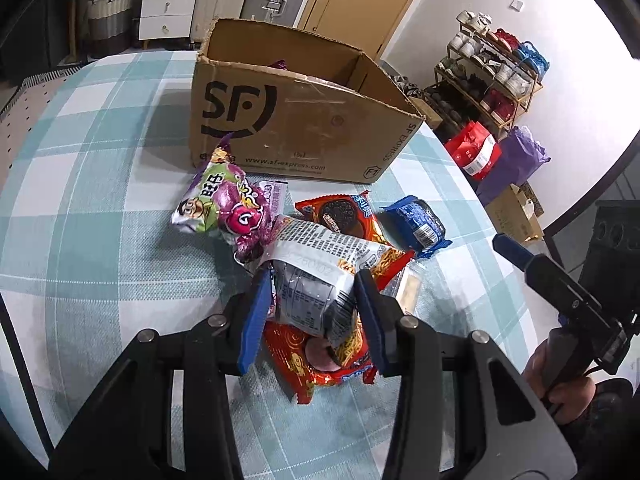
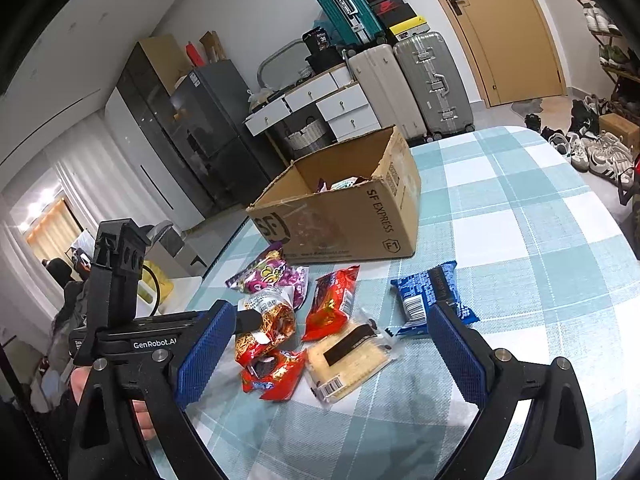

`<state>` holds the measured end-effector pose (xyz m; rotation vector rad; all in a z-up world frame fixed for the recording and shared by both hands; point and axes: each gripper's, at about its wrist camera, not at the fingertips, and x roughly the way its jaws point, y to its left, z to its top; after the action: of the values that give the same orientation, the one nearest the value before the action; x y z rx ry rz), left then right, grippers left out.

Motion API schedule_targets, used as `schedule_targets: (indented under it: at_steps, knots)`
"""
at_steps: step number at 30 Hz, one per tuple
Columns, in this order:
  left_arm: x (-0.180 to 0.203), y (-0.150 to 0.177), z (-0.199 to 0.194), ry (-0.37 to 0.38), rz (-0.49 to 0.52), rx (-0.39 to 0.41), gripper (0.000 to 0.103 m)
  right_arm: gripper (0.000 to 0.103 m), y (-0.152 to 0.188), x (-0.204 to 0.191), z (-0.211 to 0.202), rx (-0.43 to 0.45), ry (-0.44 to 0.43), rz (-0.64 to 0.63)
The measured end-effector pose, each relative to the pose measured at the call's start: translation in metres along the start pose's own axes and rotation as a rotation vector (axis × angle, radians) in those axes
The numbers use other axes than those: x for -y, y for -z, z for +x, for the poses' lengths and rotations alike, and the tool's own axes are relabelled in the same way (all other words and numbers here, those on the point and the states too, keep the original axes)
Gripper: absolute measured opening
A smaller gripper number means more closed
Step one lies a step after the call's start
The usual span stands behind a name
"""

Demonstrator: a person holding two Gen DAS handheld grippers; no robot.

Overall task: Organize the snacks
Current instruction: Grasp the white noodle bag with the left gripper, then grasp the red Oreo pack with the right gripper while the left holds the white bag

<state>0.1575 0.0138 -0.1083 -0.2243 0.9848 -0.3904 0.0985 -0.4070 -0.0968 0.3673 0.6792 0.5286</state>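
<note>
Nearest the lens, the left gripper (image 1: 310,312) had its two blue pads closed against the sides of a crinkly noodle snack packet (image 1: 320,276), grey-and-white back panel showing, pinched near one end with the rest drooping forward. From the right wrist view the packet looked lifted a little over the heap, though I could not say for certain that it was clear of the red packet (image 1: 320,364) beneath it.

The right gripper (image 2: 324,344) stood wide open with nothing in it, hovering low over the bench (image 2: 520,240) above the clear-wrapped biscuit pack (image 2: 352,360), with the blue biscuit packet (image 2: 430,298) just beyond its right pad.

The cardboard box (image 1: 304,120) sat open-topped behind the pile, a few wrappers already showing inside, so I judged the step in hand to be carrying the noodle snack packet into it. To do that well, I thought the left hand should raise the packet straight up first, so its hanging end would not drag the red Oreo packet (image 1: 344,216) or the purple candy bag (image 1: 224,208) along. It would then need to clear the box's near wall before letting go well inside. A bag that slippery could slide out of a light pinch, so an unhurried carry seemed wise.
</note>
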Motion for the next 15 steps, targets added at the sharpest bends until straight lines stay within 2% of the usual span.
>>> schedule_targets:
  at_steps: [15]
  knots:
    - [-0.020, 0.008, -0.044, 0.033, -0.047, 0.073, 0.040, 0.098, 0.021, -0.031, 0.024, -0.078, -0.048, -0.057]
